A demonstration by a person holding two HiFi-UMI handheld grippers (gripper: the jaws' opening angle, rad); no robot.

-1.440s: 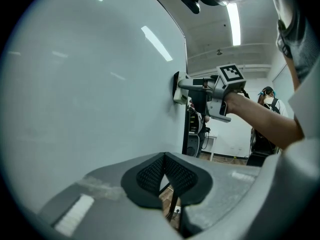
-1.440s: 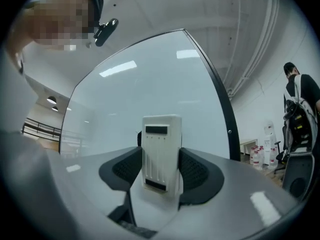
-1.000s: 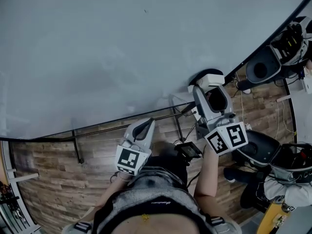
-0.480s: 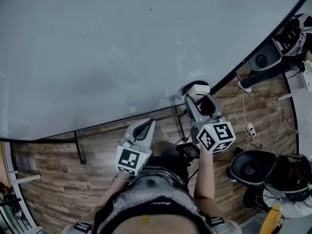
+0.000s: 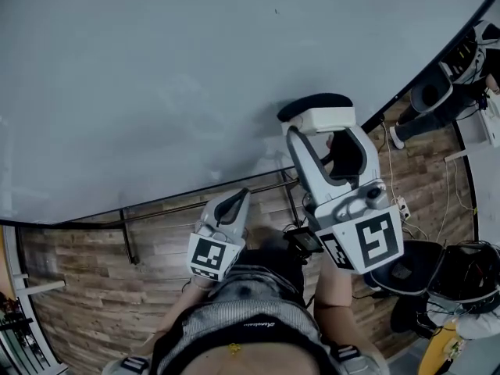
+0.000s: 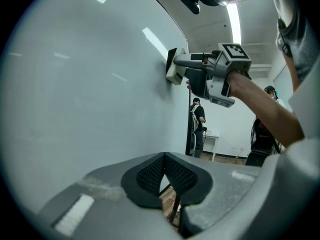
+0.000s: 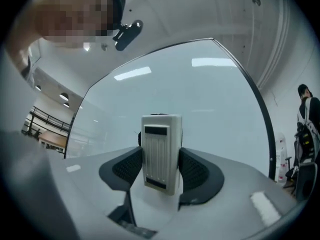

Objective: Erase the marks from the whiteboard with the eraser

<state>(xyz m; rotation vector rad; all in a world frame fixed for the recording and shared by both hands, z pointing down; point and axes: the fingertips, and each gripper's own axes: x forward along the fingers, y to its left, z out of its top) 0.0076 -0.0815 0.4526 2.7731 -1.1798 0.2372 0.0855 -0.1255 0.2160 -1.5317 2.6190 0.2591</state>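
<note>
Torso [image 5: 250, 319] of person at bottom of head view. Left gripper [image 5: 232, 204] low, close to body, below whiteboard's lower edge; jaws pressed together, nothing between them. Right gripper [image 5: 322, 135] higher up, jaws pinching white eraser [image 5: 319, 116] by its two sides. Eraser's dark pad touches whiteboard [image 5: 156, 76] near board's lower right edge. Board surface pale grey, ceiling lights reflected in it. Wood-plank floor [image 5: 86, 287] beneath board. Farther off, standing person [image 6: 199, 121] beyond board's right edge.
</note>
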